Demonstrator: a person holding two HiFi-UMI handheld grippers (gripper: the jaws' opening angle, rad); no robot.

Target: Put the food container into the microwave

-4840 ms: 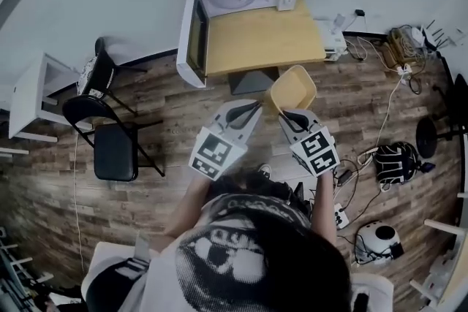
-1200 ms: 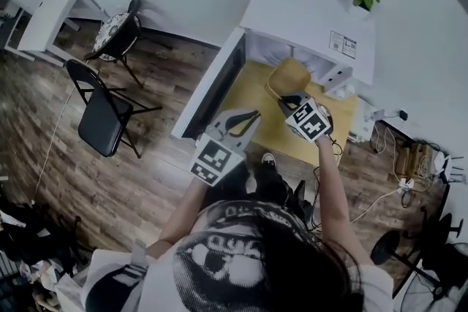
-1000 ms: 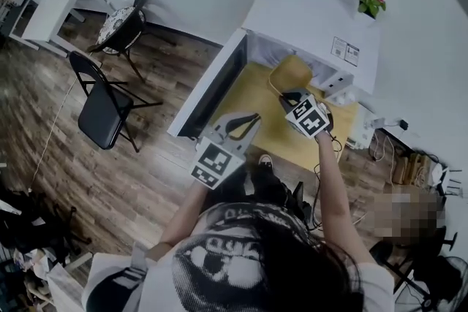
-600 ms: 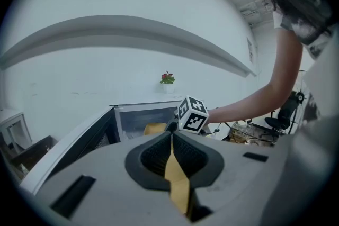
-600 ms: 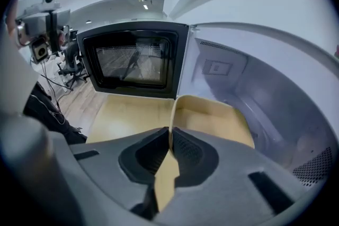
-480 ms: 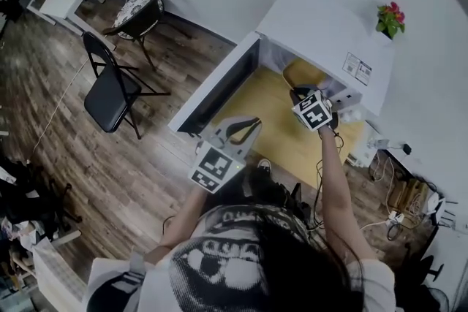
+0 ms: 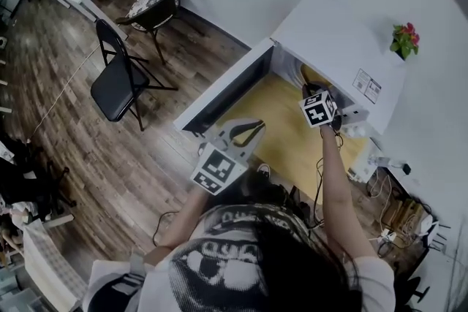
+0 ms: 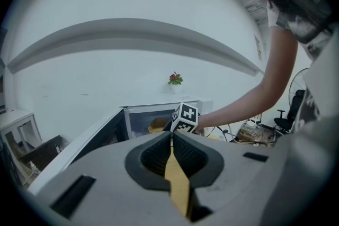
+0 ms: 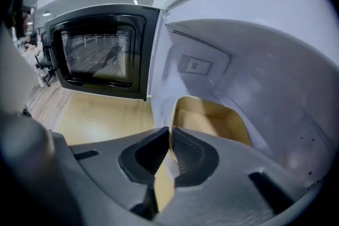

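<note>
The tan food container [image 9: 212,120] sits tilted inside the white microwave's [image 7: 344,33] cavity. My right gripper [image 9: 170,129] is shut on its near rim, with the wall pinched between the pads. In the head view, that right gripper [image 7: 311,91] reaches into the cavity mouth and only a sliver of the container [image 7: 313,75] shows. From the left gripper view the container [image 8: 158,125] appears behind the right gripper's marker cube. My left gripper [image 7: 256,126] hovers over the wooden table's [image 7: 281,139] near edge. It [image 8: 171,135] is shut, with nothing held.
The microwave door [image 7: 227,91] stands swung open to the left, and its dark window [image 9: 98,55] faces the table. A potted plant [image 7: 404,39] sits on top of the microwave. A black folding chair [image 7: 117,84] stands on the floor to the left. Cables [image 7: 395,204] lie at the right.
My right gripper has carried the container forward from the table into the microwave cavity. The left gripper has stayed about where it was. The head view has swung.
</note>
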